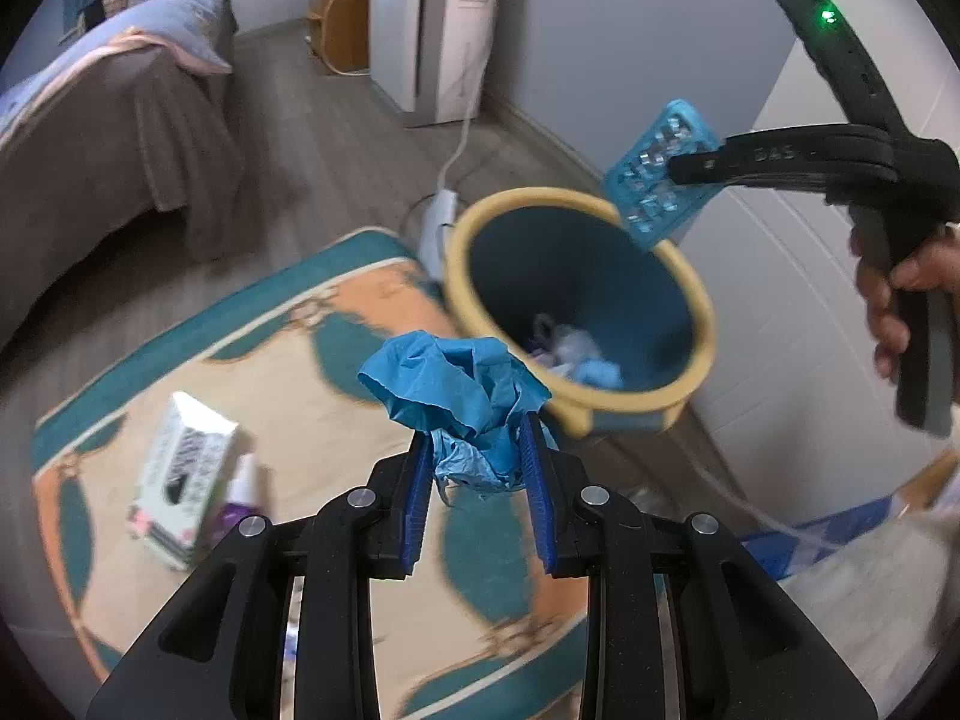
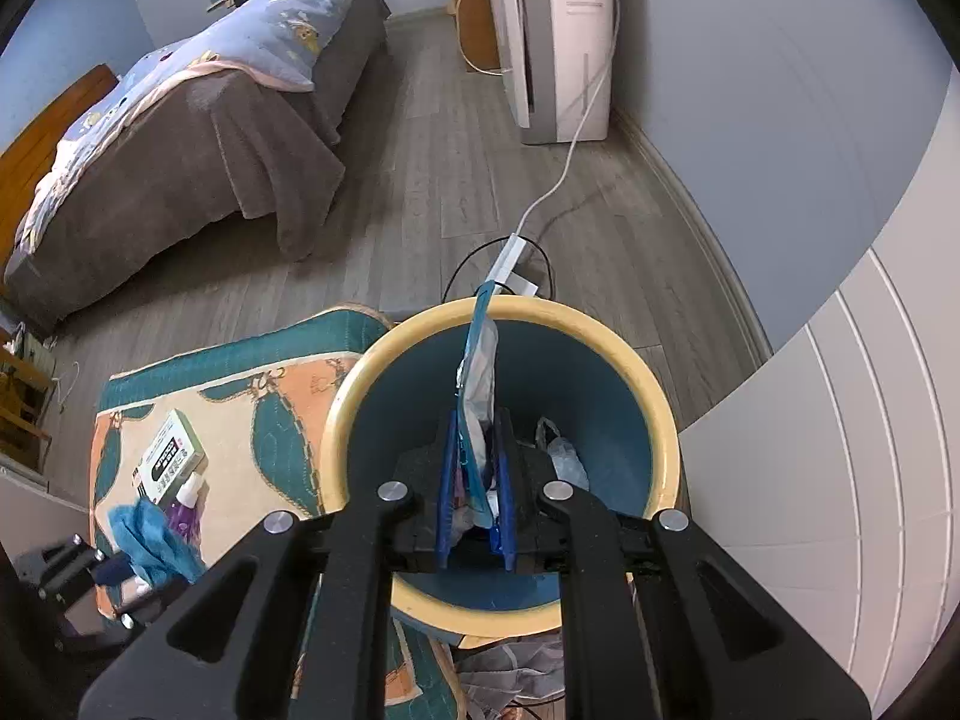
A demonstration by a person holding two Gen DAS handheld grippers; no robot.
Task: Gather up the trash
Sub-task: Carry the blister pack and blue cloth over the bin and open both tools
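Over the bin (image 2: 360,384), a yellow-rimmed, blue-lined bucket standing on the floor at the rug's (image 1: 288,360) corner, both grippers arrive loaded.

Right gripper (image 2: 474,492): jaws pinched nearly together on a flat blue blister pack (image 2: 480,360), held by one end so that the rest stands up edge-on beyond the tips. From the right wrist the pack sits squarely inside the rim's circle. From the left wrist the same pack (image 1: 660,171) shows at the far rim, tilted, foil pockets toward the lens. Held by the edge, probably so it falls clean once the jaws part.

Left gripper (image 1: 480,462): jaws narrow, clamped on a crumpled blue glove (image 1: 456,384) that bulges above the pads. It hangs just short of the near rim, not yet over the opening. My reading: it waits its turn while the right side drops first.

Pose: both grippers angle steeply down toward the bin mouth. A hand (image 1: 900,294) wraps the right gripper's handle, fingers around the grip, reaching in from the right toward the rim.

Bin already holds some pale wrappers and a bluish scrap at the bottom.

Left on the rug: a white box (image 2: 171,456) with dark print and a small purple bottle (image 2: 183,507) beside it, touching or nearly so. Likely next pickups.

Floor cable and power strip (image 2: 510,264) lie behind the bin, clear of both grippers.
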